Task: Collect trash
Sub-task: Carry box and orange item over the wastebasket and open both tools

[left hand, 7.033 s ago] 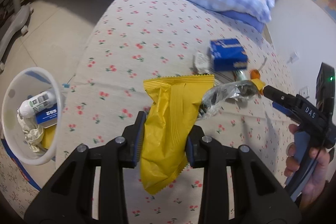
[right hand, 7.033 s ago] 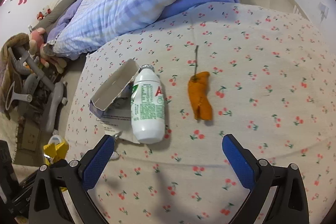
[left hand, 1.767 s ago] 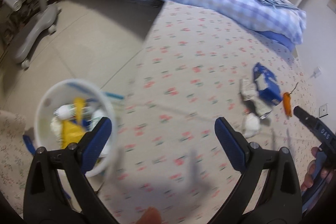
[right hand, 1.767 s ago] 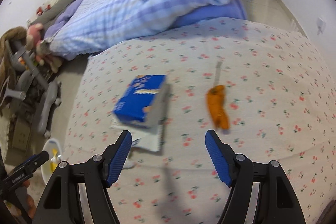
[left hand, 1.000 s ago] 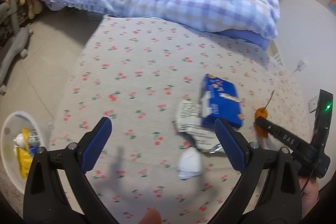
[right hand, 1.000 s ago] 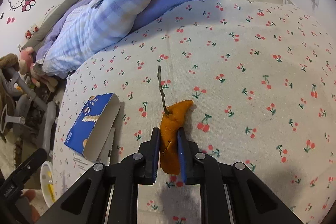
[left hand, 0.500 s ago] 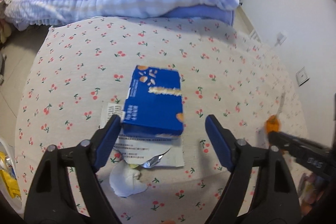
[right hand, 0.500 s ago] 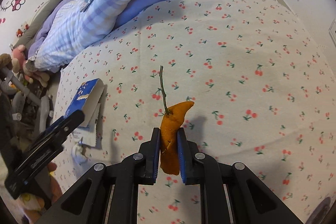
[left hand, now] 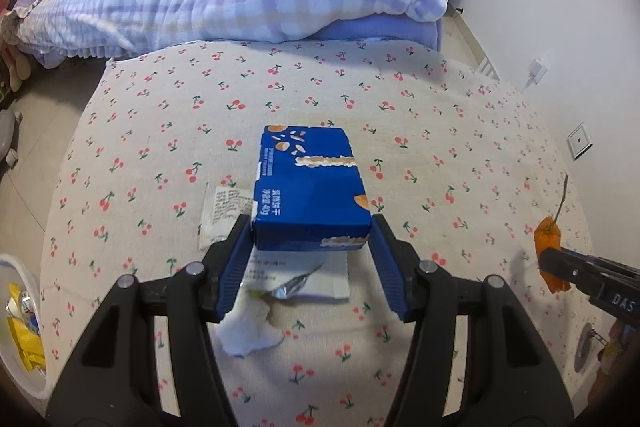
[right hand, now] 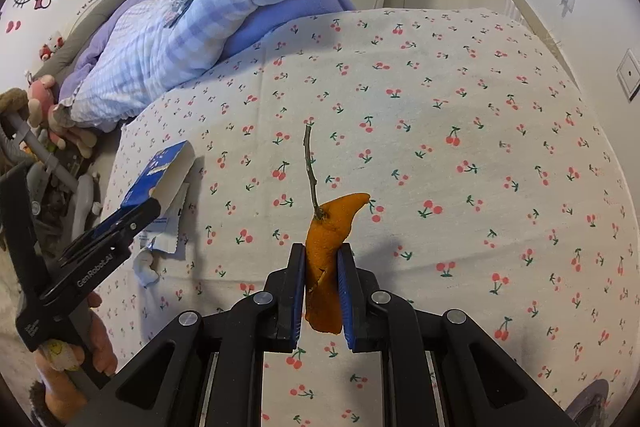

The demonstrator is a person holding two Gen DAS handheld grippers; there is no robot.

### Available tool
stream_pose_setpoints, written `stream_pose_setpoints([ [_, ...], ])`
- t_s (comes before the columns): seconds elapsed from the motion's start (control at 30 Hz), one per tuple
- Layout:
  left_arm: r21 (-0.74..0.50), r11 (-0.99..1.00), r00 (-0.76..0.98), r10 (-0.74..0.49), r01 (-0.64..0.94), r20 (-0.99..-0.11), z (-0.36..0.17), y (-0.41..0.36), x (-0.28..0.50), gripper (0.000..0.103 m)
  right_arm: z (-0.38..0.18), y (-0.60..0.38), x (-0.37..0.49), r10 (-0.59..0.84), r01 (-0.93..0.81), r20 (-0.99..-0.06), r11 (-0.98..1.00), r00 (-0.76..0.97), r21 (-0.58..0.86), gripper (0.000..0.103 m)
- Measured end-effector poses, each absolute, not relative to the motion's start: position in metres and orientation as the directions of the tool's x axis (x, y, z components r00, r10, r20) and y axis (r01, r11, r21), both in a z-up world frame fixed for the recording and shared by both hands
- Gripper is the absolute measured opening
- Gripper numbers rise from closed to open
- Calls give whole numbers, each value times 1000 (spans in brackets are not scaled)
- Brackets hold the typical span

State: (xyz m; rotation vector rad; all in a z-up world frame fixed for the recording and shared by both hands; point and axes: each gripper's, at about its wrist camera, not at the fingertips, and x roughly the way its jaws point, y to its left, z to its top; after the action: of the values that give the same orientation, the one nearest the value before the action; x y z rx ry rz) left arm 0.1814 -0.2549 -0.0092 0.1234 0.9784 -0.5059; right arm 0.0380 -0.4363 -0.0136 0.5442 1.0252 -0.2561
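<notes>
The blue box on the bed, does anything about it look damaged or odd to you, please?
Yes. The blue box has its end torn open and looks empty in the right wrist view. It sits askew on a torn wrapper, with a crumpled tissue beside it.

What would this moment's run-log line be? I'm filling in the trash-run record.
left tool: closing around blue box, contact unclear | right tool: shut on orange peel | wrapper, tissue on bedspread

"GenRobot.AI" on left gripper (right hand: pixel 136 217) side; "DAS" on right gripper (left hand: pixel 554 261); "40g" on blue box (left hand: pixel 310 187) side.
</notes>
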Motion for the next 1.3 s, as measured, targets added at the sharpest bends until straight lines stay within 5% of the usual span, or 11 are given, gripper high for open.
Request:
stream_pose_setpoints([
  [0.53, -208, 902, 439, -372, 378, -817, 25, -154, 137, 60, 20, -389, 27, 84, 345, -822, 880, 564, 327, 16],
  [1.3, -212, 969, 499, -246, 124, -831, 21, 43, 122, 60, 34, -256, 58, 157, 121, -810, 955, 565, 270, 16],
])
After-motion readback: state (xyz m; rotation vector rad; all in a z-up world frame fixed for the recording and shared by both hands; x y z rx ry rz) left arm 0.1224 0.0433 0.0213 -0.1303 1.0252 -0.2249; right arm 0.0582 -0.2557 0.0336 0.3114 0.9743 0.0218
